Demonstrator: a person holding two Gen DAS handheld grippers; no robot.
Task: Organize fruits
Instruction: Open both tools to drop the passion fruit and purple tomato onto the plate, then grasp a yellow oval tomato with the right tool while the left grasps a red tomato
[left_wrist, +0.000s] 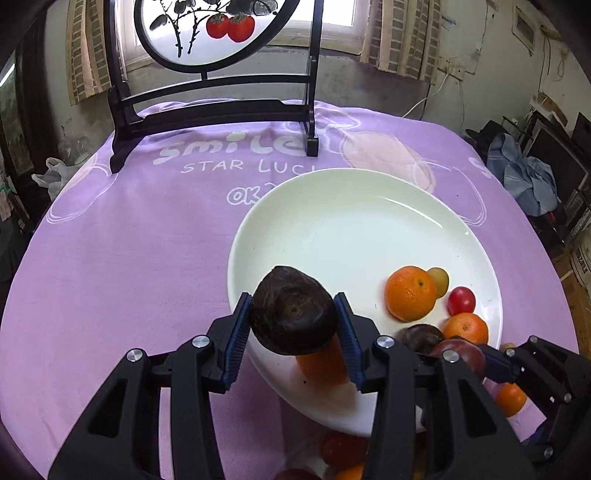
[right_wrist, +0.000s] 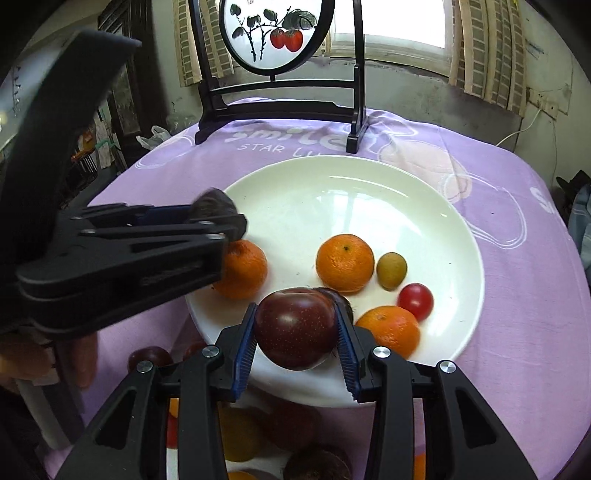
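Now the left hand-held gripper is clamped on a dark brown wrinkled fruit, its blue pads pressing on both sides, with the fruit hanging over the near rim of the white plate. No earlier view is at hand, so only the grip itself can be called. Over on the other side, the right hand-held gripper is grasping a dark red plum, pads tight against its flanks, also above the plate's near edge.

On the plate sit three oranges, the clearest a big orange near the middle, with a small greenish-brown fruit just beside it and a red cherry tomato nearer the rim. One orange is partly covered by the left tool's body in the right wrist view. Another dark fruit peeks out behind the plum, mostly hidden.

Below the plate's near edge, more fruit lies on the purple cloth over the counter, but it is blurred and cut off by the gripper frames, hard to name.
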